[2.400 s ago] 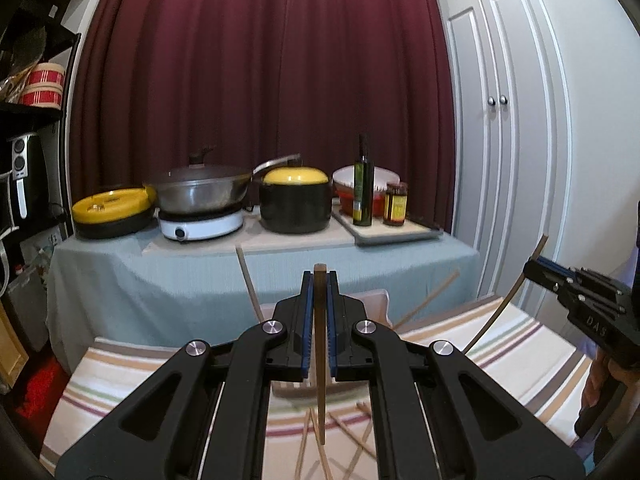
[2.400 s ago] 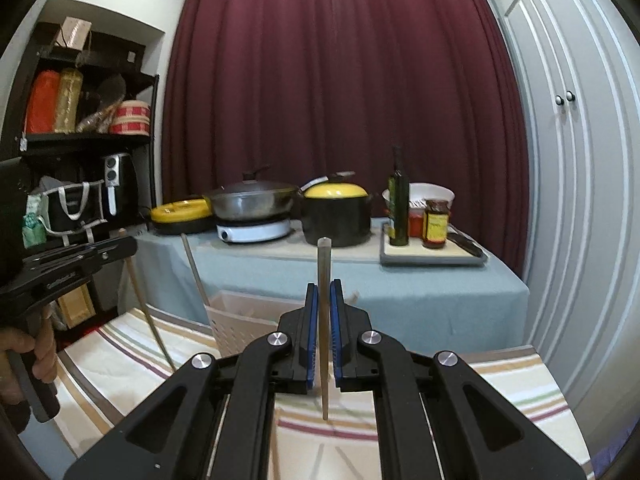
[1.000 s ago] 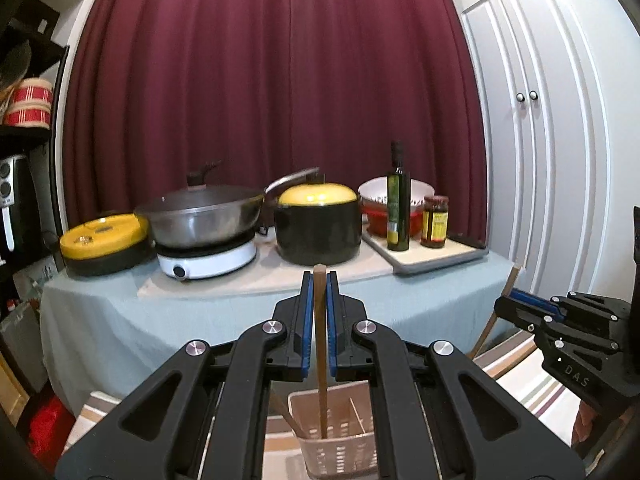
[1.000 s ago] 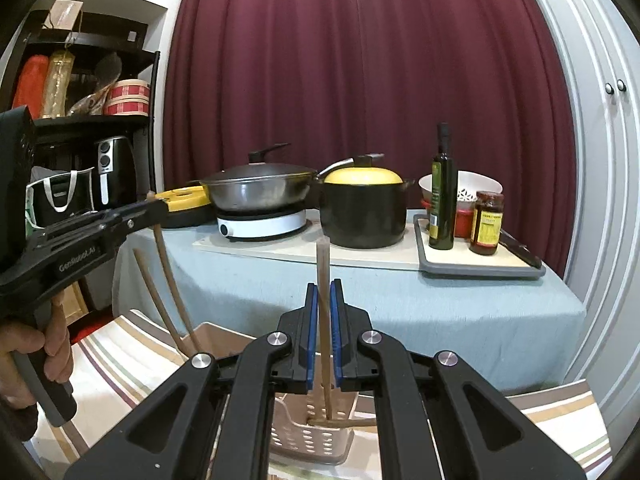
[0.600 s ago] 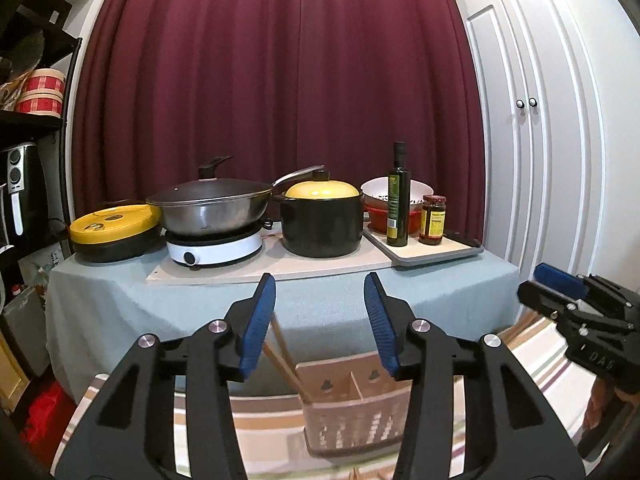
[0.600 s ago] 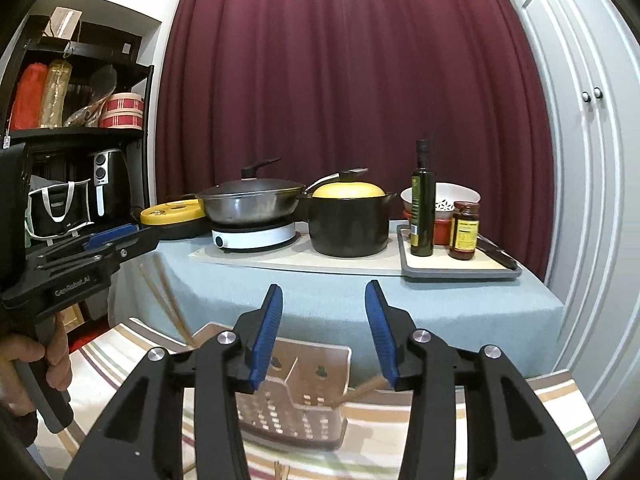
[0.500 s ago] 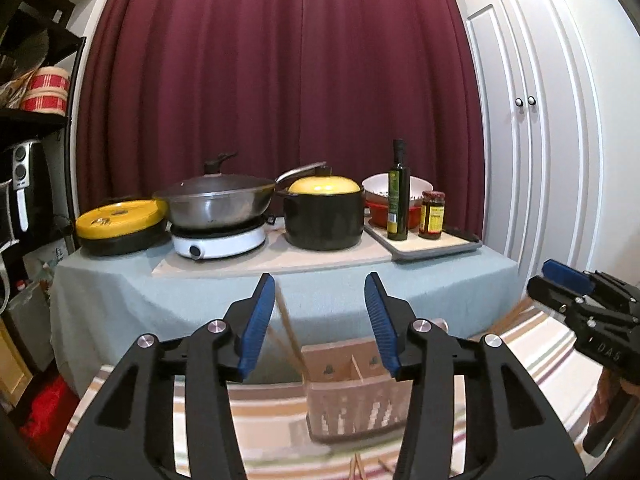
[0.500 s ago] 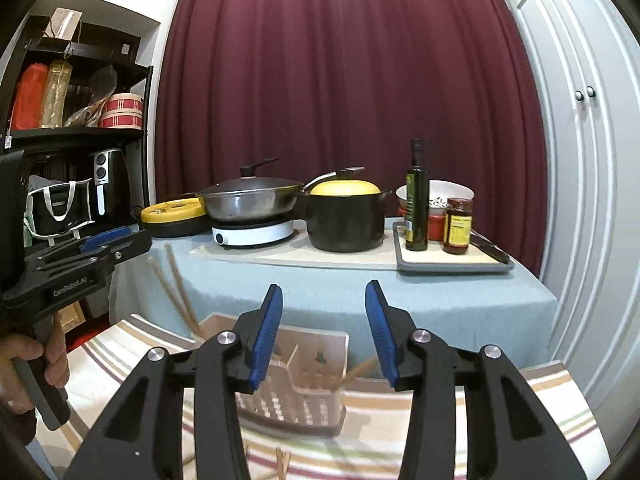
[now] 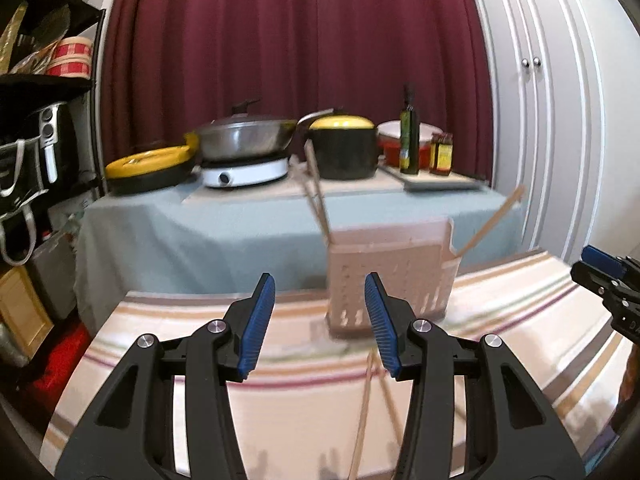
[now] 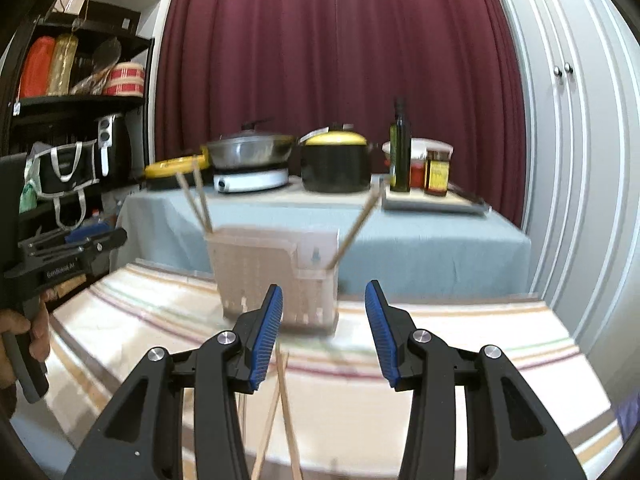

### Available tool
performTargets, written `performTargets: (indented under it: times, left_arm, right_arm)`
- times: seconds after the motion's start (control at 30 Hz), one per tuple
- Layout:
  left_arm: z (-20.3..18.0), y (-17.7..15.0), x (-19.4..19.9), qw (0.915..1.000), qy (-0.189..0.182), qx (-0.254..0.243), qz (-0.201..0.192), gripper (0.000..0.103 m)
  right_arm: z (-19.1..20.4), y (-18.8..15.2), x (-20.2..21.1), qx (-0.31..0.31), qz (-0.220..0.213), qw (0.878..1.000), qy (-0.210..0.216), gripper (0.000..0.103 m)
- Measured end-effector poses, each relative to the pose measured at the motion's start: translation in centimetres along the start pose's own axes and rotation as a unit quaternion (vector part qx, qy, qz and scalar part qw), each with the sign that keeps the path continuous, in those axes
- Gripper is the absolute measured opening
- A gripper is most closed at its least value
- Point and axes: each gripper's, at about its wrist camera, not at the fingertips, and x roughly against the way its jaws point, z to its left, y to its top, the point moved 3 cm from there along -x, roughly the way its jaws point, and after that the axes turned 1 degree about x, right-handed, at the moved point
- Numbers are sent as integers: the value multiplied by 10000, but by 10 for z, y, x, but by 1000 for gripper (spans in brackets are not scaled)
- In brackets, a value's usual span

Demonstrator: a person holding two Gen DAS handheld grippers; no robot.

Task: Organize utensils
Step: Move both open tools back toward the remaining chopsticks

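Your left gripper [image 9: 318, 322] hangs with its blue-padded jaws spread wide and nothing between them, low over the striped tablecloth [image 9: 168, 360]. Your right gripper [image 10: 324, 326] is the same: jaws wide apart, empty, tips pointing at the foot of the holder.

The pale perforated plastic utensil holder [image 9: 390, 276] stands upright on the striped cloth near its far edge, just in front of the grey-blue covered table [image 9: 192, 224]. In your left view it sits ahead and to the right of the jaws; in your right view it sits ahead and a little left [image 10: 276, 276]. The picture is blurred there, so its inner dividers are hard to make out.

Two wooden chopsticks [image 9: 316, 196] lean out of the holder's left end, tilted to the left and close together. One more wooden chopstick [image 9: 490, 222] leans out of the right end, tilted to the right. Your right view shows the same: the pair [image 10: 196, 200] on the left, the single stick [image 10: 358, 224] on the right.

Loose wooden chopsticks [image 9: 370, 408] lie on the cloth, crossing below your left jaws; your right view shows crossed sticks [image 10: 280, 408] below the left finger too.

In the right view, your left hand [image 10: 18, 340] grips the other tool's handle at the left edge. Behind, a steel wok [image 9: 244, 136] and a black pot with yellow lid [image 9: 344, 148] sit on the far table.
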Motion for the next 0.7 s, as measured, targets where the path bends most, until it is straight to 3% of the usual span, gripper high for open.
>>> performTargets:
  times: [0.4, 0.7]
  left_arm:
    - [17, -89, 18, 9972, 133, 76, 739, 46]
    - [16, -134, 25, 9939, 54, 107, 1095, 46]
  right_arm:
    - [10, -101, 8, 152, 620, 9968, 473, 42]
    - [8, -128, 9, 59, 903, 9949, 443, 39]
